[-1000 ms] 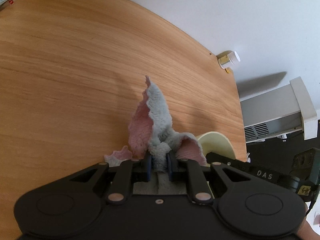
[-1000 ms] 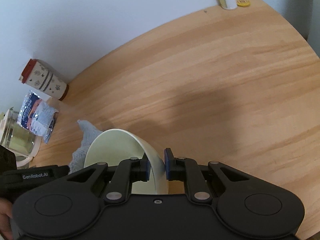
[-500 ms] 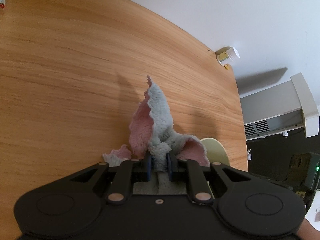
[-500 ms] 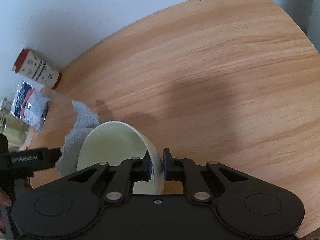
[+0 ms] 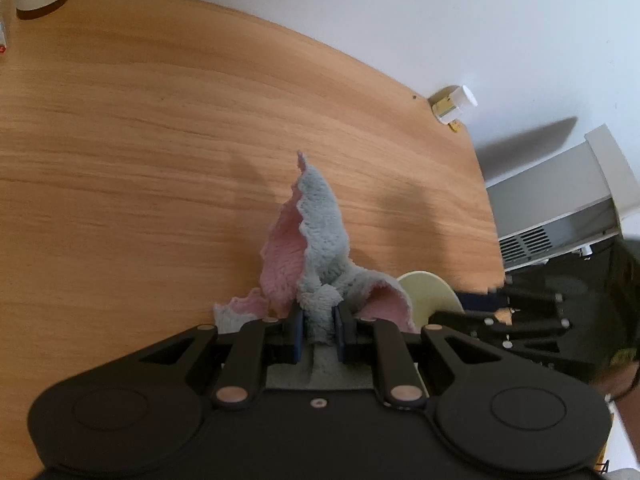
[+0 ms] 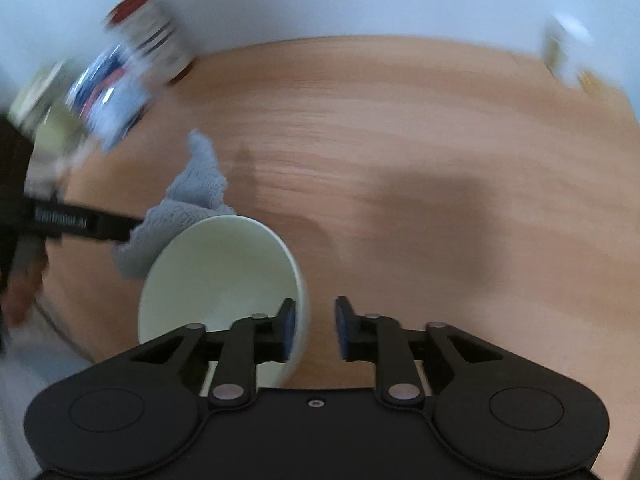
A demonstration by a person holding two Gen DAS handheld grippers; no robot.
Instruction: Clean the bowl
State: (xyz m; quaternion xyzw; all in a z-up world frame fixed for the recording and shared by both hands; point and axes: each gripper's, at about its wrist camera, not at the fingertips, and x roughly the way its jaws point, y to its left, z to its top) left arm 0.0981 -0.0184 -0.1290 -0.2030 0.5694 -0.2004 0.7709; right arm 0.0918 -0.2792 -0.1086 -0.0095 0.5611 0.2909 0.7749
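Mostly hidden in the left wrist view, the cream bowl (image 5: 430, 296) shows only a sliver of rim just right of the left gripper (image 5: 319, 330), whose jaws pinch a bunched grey-and-pink cloth (image 5: 320, 248). Only the blurred right wrist view shows the bowl's empty inside (image 6: 216, 276). The right gripper (image 6: 316, 328) has just been opening: its jaws stand narrowly apart astride the rim, the right one clear of it. Beyond lies wooden table (image 6: 400, 140).
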